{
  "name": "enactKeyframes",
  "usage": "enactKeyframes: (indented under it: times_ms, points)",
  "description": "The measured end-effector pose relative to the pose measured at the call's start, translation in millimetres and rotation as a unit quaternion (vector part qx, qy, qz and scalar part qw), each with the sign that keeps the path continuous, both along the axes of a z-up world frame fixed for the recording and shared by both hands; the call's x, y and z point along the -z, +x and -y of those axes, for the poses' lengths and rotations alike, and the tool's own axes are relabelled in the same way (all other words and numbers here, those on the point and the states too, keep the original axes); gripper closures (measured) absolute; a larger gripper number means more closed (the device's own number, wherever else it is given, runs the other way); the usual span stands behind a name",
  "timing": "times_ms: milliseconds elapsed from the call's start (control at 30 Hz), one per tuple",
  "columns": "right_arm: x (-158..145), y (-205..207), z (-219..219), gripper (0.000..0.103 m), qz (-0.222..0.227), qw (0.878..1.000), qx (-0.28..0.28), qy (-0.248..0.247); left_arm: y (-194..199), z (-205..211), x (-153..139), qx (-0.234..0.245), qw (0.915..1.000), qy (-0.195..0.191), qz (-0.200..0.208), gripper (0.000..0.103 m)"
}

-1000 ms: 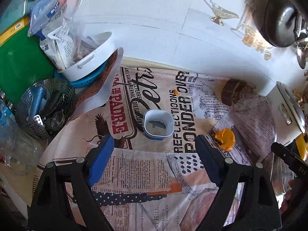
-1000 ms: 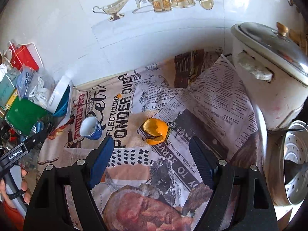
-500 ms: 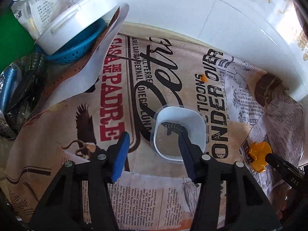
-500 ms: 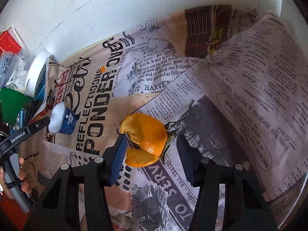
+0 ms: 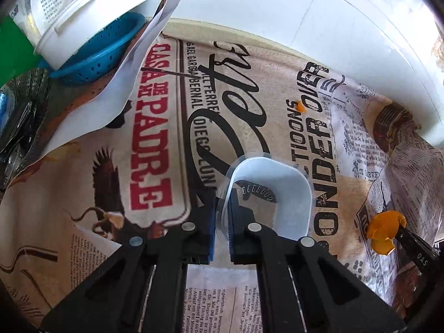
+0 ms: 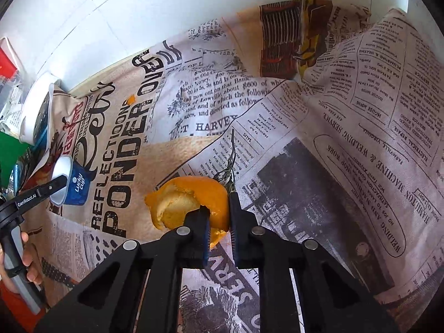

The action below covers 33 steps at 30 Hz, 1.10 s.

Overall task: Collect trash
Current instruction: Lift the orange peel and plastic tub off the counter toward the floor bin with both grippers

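Glossy white tiled wall point(image 5: 305, 14) behind the counter, faint grout lines, bright daylight glare on it. Counter covered by a beige cloth printed like old newspaper point(image 5: 277, 105), wrinkled and folded toward the right. At left, a blue perforated plastic colander point(image 5: 100, 52) under a white plastic tub point(image 5: 69, 27).
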State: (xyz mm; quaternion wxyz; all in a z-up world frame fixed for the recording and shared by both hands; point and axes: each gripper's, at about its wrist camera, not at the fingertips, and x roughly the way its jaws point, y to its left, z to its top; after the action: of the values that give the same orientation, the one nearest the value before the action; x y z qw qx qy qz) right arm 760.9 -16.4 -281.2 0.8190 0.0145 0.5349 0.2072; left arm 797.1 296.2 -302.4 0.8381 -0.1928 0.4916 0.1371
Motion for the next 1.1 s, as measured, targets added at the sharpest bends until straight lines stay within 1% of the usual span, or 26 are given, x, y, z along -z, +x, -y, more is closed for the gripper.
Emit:
enactKeyframes:
  times_ms: [200,300,400,567,733,800,1000,1100]
  points:
    - [-20.8,-14.0,0.2,0.093,0.017,1.0,0.006,0.011,-17.9,7.1,-24.8,0.017,0.9996,0.01,0.021,0.098]
    - [-37.0,-27.2,-1.7,0.093,0.032,0.999,0.012,0.015,-32.0,12.4,-45.2,0.036,0.9984,0.024,0.037,0.098]
    - [-56.6,-46.2,-0.9,0.093,0.051,0.998,0.021,0.022,-46.3,15.6,-65.9,0.056,0.9964,0.028,0.058,0.098]
    - [-87.6,-83.9,-2.4,0.093,0.085,0.995,0.046,0.032,-79.2,19.5,-104.7,0.092,0.9908,0.032,0.094,0.098]
    - [-114.9,-125.0,-1.9,0.093,0.113,0.99,0.072,0.041,-111.5,25.5,-135.2,0.128,0.9838,0.039,0.119,0.098]
    - [-122.0,-138.9,-1.7,0.093,0.12,0.989,0.077,0.043,-123.4,29.9,-144.9,0.138,0.9815,0.042,0.125,0.098]
    - [-145.1,-182.3,8.3,0.093,0.141,0.987,0.074,0.035,-165.7,48.3,-170.0,0.155,0.9761,0.032,0.149,0.098]
    - [-154.1,-203.7,16.3,0.093,0.148,0.986,0.068,0.036,-188.1,64.3,-177.3,0.16,0.9735,0.041,0.158,0.098]
